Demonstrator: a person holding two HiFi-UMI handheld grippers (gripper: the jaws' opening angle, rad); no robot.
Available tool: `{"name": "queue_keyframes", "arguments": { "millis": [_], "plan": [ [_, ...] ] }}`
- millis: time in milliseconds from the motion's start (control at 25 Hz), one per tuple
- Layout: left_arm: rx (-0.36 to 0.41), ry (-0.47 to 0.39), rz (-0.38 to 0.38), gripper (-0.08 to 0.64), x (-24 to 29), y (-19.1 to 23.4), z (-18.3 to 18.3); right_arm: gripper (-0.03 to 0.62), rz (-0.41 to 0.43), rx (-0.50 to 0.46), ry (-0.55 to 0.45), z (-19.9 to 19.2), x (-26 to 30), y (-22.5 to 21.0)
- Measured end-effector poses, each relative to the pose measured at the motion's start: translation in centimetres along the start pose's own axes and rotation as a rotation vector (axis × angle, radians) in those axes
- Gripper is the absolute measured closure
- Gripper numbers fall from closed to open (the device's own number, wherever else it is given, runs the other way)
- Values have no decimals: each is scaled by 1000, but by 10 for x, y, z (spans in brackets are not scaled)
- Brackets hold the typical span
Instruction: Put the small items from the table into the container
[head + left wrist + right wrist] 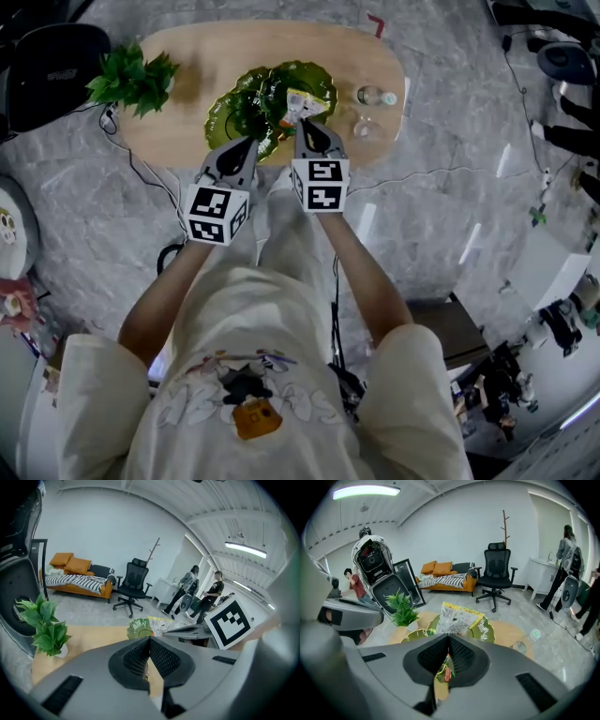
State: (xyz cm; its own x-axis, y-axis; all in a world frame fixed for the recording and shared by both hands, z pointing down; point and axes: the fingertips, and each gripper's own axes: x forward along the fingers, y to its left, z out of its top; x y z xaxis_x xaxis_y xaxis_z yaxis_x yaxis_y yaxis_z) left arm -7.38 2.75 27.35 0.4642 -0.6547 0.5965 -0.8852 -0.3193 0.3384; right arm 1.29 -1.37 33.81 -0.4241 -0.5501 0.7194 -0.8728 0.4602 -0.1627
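Observation:
A green leaf-shaped glass dish sits in the middle of the oval wooden table. My right gripper is shut on the lower edge of a yellow and white snack packet, which stands up over the dish's right half. In the right gripper view the packet rises just past the shut jaws, with the dish behind it. My left gripper hangs at the dish's near edge. Its jaws are closed with nothing seen between them. The dish and packet lie ahead of it.
A potted green plant stands at the table's left end. At the right end a small bottle lies near a clear glass. Cables trail on the stone floor near the table. People, an office chair and a sofa are farther off.

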Motion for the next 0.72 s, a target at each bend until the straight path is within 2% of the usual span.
{"name": "queue_keyframes", "arguments": {
  "millis": [400, 720],
  "plan": [
    [-12, 21, 2, 552, 7, 20, 1, 583, -37, 35, 53, -5, 37, -5],
    [-16, 21, 2, 552, 9, 29, 6, 581, -47, 17, 72, -2, 45, 2]
  ]
}}
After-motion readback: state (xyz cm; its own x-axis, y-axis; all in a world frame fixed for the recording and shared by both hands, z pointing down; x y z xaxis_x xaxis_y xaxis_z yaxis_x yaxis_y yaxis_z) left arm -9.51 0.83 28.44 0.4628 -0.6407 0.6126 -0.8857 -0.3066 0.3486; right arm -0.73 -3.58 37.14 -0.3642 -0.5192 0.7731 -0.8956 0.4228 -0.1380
